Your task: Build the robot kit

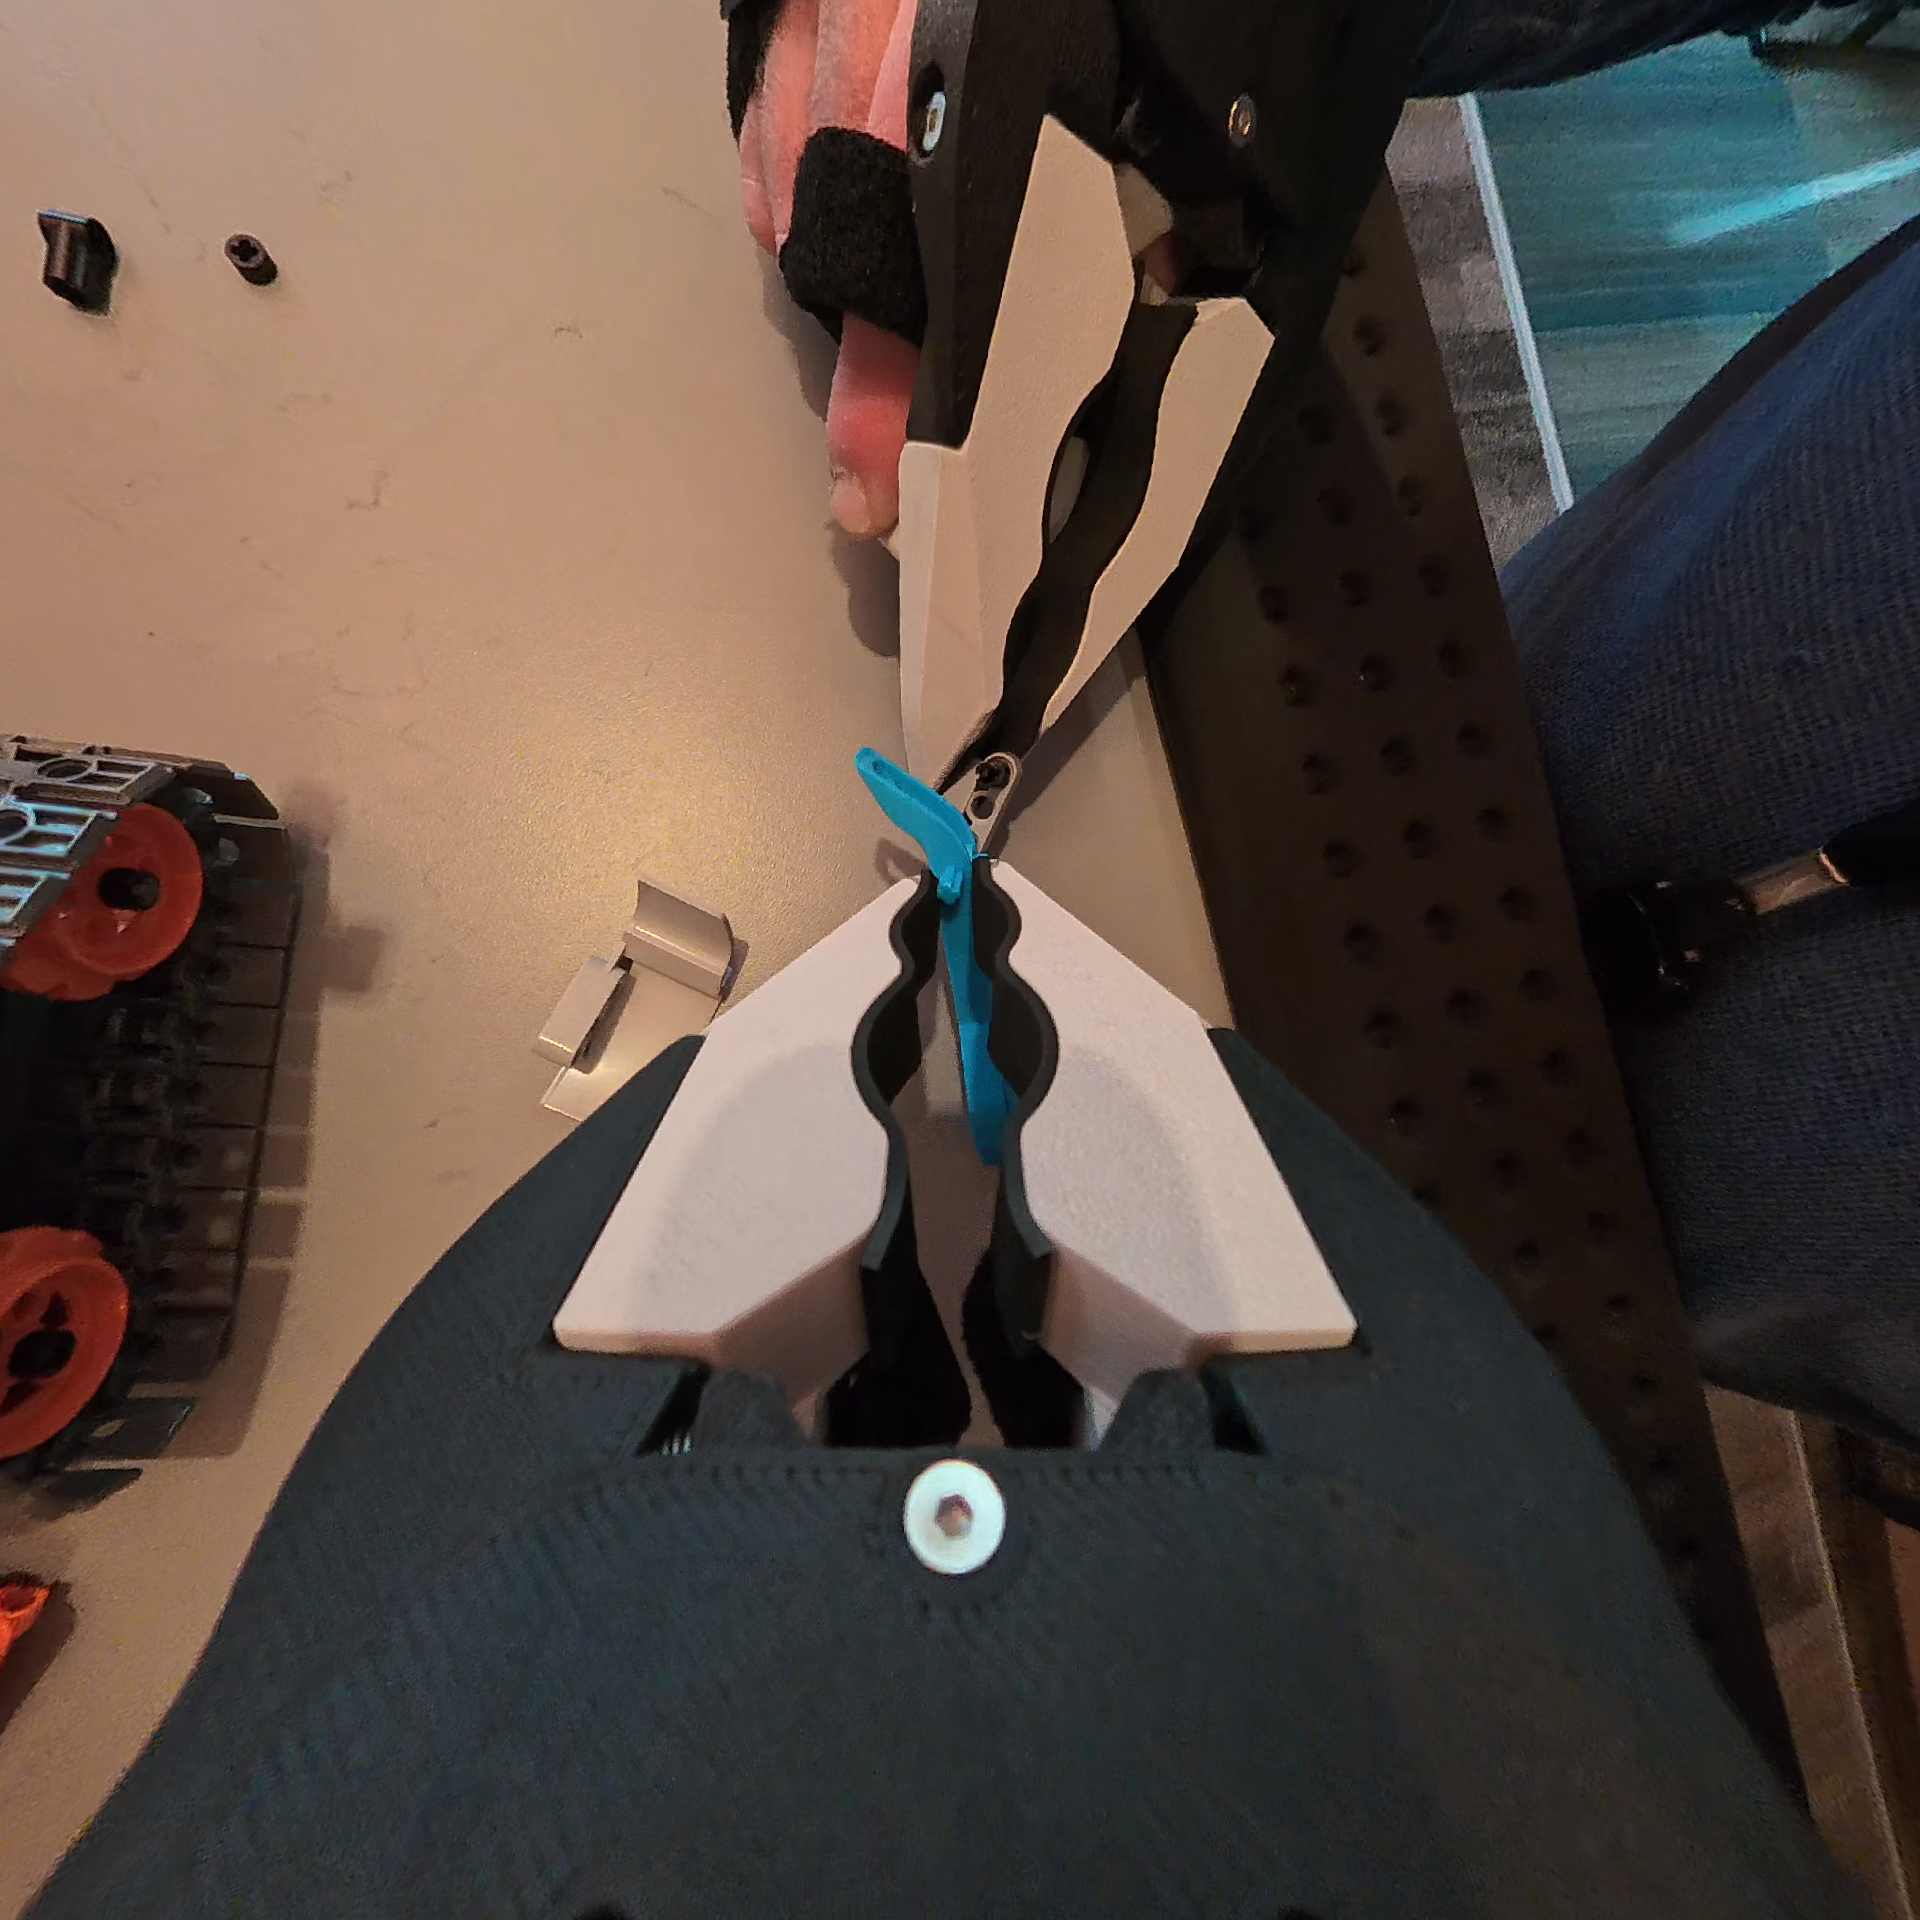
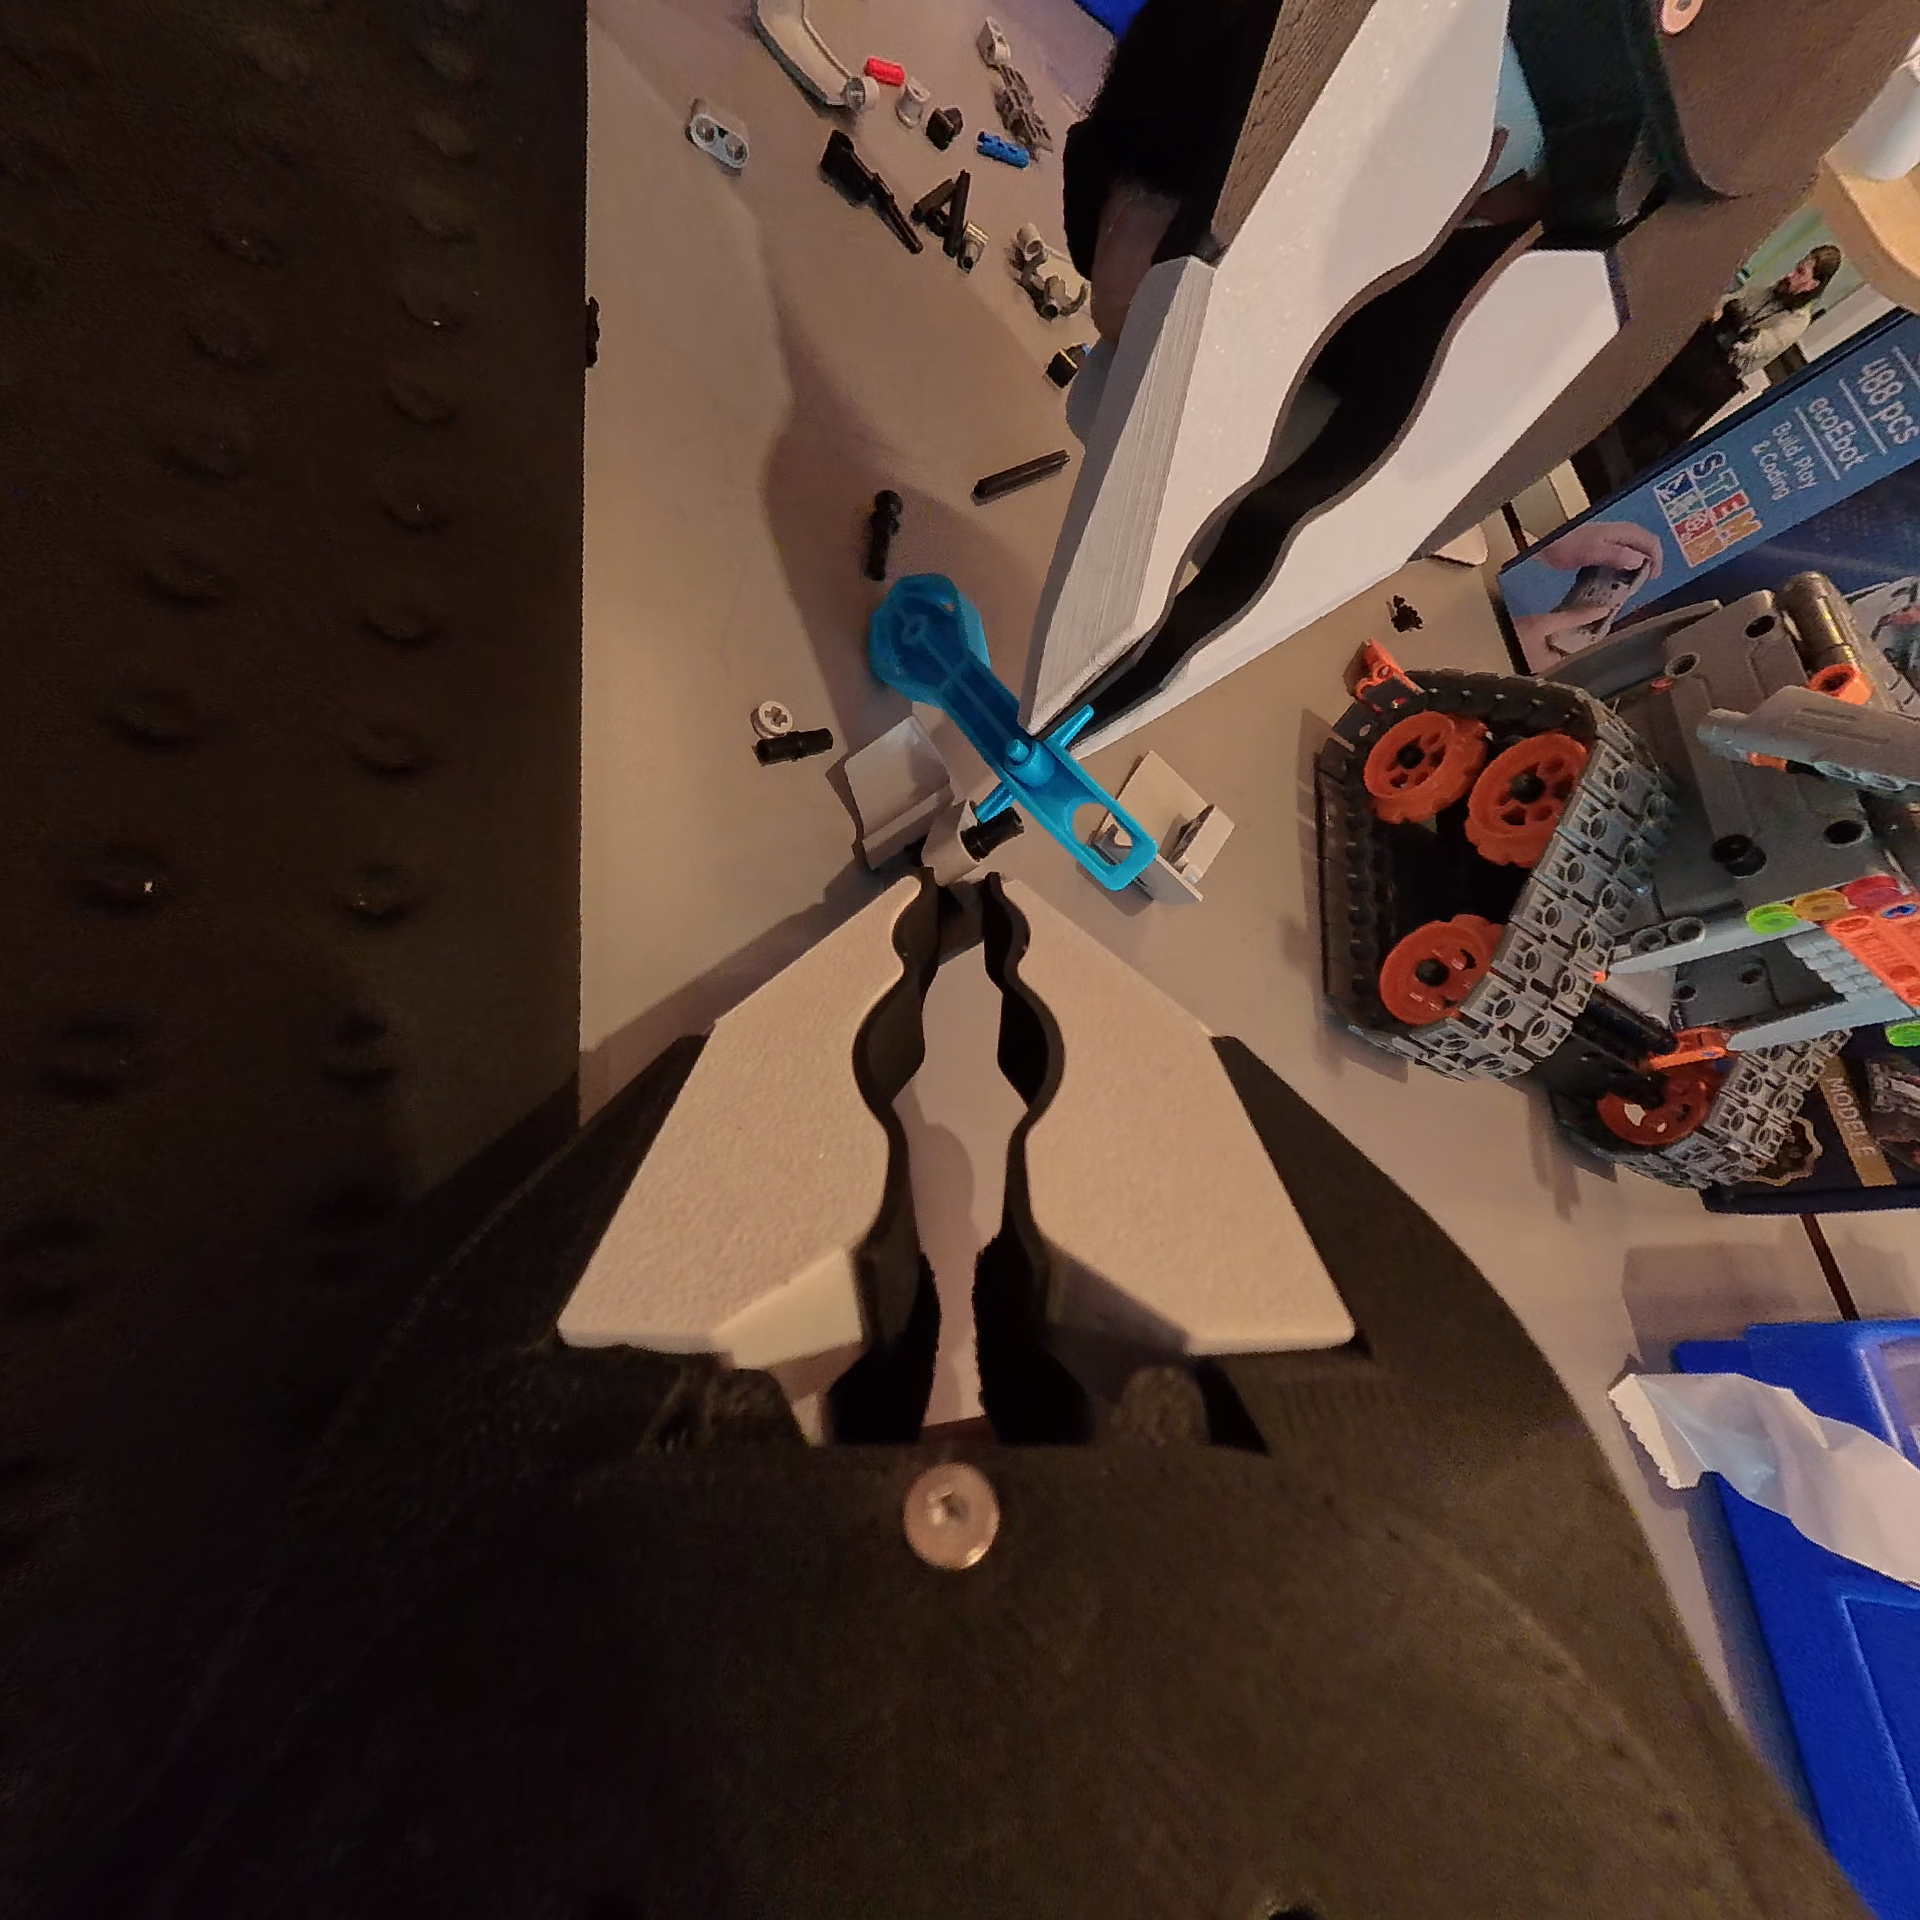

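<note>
Left tool (image 1: 951, 883) was clamped on a blue plastic lever (image 1: 971, 997), right tool (image 2: 961, 883) pinched a small grey connector with a black pin (image 2: 971, 836) against it, tips meeting over the bench (image 1: 416, 520) near its dark perforated edge strip (image 1: 1403, 831), tracked vehicle (image 2: 1538, 894) sat beside.

Beige tabletop (image 1: 416, 520) w/ warm light; black perforated panel (image 1: 1382, 727) alongside.

Tracked vehicle (image 1: 114, 1081) cut off at left edge.

Beige table (image 2: 675, 436) w/ tracked model (image 2: 1538, 894), loose bits (image 2: 1018, 476)
</note>
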`<state>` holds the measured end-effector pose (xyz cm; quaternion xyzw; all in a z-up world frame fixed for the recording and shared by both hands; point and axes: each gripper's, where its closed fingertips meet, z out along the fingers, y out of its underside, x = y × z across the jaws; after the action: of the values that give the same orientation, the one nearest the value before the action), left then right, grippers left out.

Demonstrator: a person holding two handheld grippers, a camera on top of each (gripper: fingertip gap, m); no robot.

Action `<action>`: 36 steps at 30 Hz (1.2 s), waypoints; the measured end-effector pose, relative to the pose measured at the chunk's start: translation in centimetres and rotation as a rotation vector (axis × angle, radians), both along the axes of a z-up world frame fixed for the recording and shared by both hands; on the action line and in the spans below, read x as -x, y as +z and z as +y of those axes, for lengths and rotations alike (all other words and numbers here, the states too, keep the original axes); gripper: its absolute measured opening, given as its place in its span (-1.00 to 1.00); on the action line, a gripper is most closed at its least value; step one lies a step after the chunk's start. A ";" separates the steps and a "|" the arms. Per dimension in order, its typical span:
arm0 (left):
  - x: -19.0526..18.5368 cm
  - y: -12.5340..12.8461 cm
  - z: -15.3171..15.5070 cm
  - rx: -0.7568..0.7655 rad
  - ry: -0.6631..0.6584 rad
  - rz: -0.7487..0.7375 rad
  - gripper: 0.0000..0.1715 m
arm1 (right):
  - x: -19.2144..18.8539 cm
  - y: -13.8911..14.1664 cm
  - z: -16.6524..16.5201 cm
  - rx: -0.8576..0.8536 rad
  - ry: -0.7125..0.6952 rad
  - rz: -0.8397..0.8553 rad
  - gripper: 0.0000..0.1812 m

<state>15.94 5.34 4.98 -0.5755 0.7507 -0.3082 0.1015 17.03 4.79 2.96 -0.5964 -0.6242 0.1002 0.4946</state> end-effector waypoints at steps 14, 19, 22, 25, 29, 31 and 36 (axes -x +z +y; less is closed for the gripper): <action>-0.1 -0.1 -0.2 -0.037 -0.062 0.066 -0.96 | -0.1 -0.1 -0.1 -0.008 -0.003 -0.009 -0.95; -0.2 -0.2 -0.6 -0.050 -0.088 0.085 -0.96 | -0.1 -0.1 -0.1 -0.012 -0.006 -0.014 -0.94; -0.4 -0.3 -0.2 -0.053 -0.074 0.082 -0.96 | -0.1 -0.1 0.0 -0.005 -0.014 -0.009 -0.95; -0.5 -0.5 -0.5 -0.038 -0.074 0.081 -0.96 | 0.0 0.0 -0.1 -0.008 -0.006 -0.007 -0.95; -0.7 -0.6 -0.5 -0.015 -0.062 0.071 -0.96 | -0.1 -0.1 -0.1 0.005 -0.012 0.002 -0.94; -0.8 -0.6 -0.1 -0.008 -0.024 0.059 -0.95 | -0.2 -0.1 0.2 0.018 -0.025 0.005 -0.94; -0.6 -0.6 0.2 0.027 0.035 0.012 -0.95 | -0.1 0.0 0.4 0.032 -0.036 0.014 -0.94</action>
<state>16.57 5.54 4.42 -0.5919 0.7368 -0.3128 0.0946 17.16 5.20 2.92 -0.6147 -0.6081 0.1056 0.4912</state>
